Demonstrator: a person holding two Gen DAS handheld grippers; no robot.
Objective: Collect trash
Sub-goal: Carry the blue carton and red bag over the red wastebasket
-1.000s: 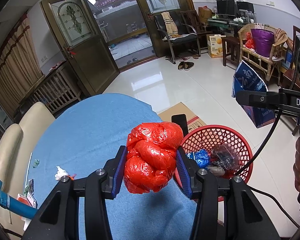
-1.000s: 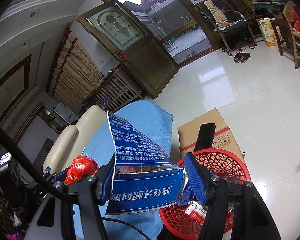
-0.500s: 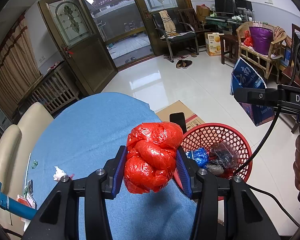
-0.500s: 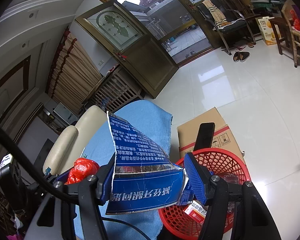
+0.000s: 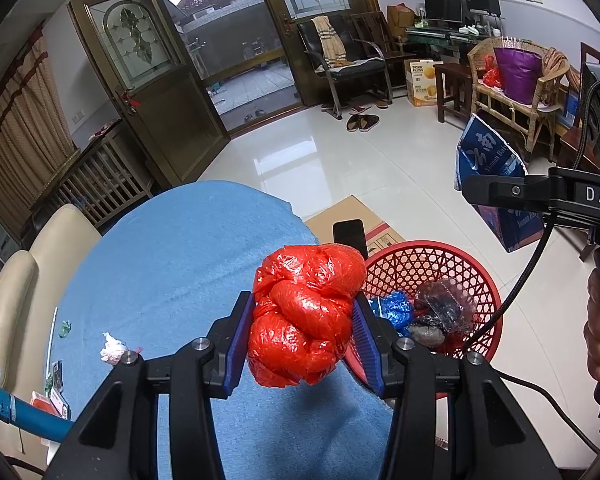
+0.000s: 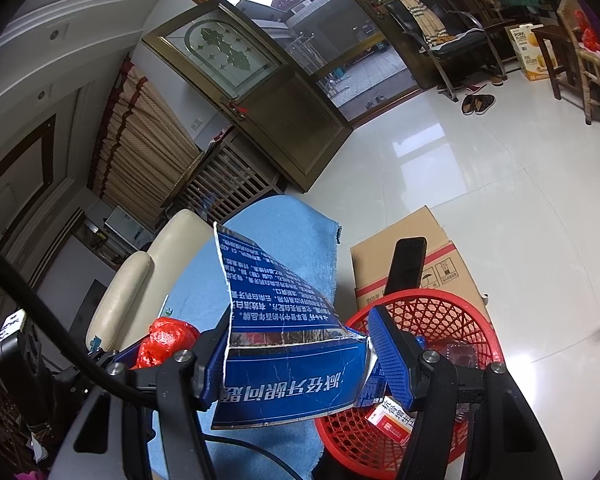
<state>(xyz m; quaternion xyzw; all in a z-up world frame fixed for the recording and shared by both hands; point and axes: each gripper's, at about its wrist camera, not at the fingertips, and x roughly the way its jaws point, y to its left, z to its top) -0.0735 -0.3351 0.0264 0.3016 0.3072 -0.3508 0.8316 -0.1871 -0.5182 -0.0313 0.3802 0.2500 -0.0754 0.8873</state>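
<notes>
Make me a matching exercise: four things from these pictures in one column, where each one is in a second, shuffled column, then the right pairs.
Things:
1. red plastic bag
2. blue torn package
3. red basket
4. white crumpled tissue

Places:
A. lying on the blue tablecloth
B. clamped in the left gripper
C. on the floor beside the table
D. clamped in the right gripper

Pairs: 1-B, 2-D, 3-C, 4-A

right claw (image 6: pixel 300 354) clamping blue packet (image 6: pixel 288 376), red basket (image 6: pixel 440 320)
</notes>
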